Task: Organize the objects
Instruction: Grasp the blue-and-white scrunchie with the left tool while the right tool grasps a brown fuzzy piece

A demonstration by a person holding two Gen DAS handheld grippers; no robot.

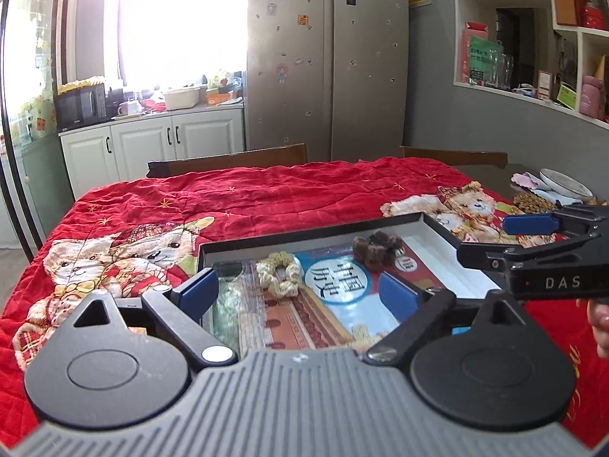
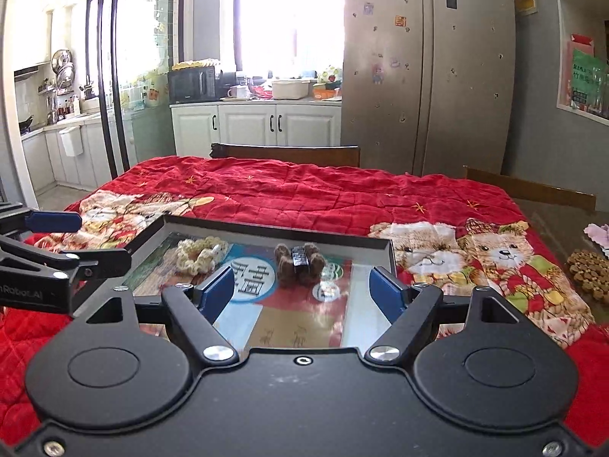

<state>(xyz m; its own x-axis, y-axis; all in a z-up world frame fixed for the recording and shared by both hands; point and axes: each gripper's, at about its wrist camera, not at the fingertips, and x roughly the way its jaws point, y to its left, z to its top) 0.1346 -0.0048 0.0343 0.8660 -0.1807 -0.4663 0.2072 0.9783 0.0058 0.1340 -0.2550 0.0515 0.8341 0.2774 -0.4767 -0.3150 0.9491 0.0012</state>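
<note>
Both scrunchies (image 1: 279, 272) (image 2: 300, 264) lie on the book (image 1: 335, 297) inside the box (image 1: 312, 230), near its far edge. The left gripper (image 1: 300, 291) and right gripper (image 2: 302, 291) gape wide, empty. Sorting looks finished; next, probably clear away.

red bear-print quilt (image 2: 304, 194), cream scrunchie (image 2: 200, 253), brown scrunchie (image 2: 283, 264)

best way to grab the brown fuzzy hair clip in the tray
Grip the brown clip across its dark spine, coming down from above. It stands clear of the cream scrunchie on the book, and the tray's walls block a sideways approach.
</note>
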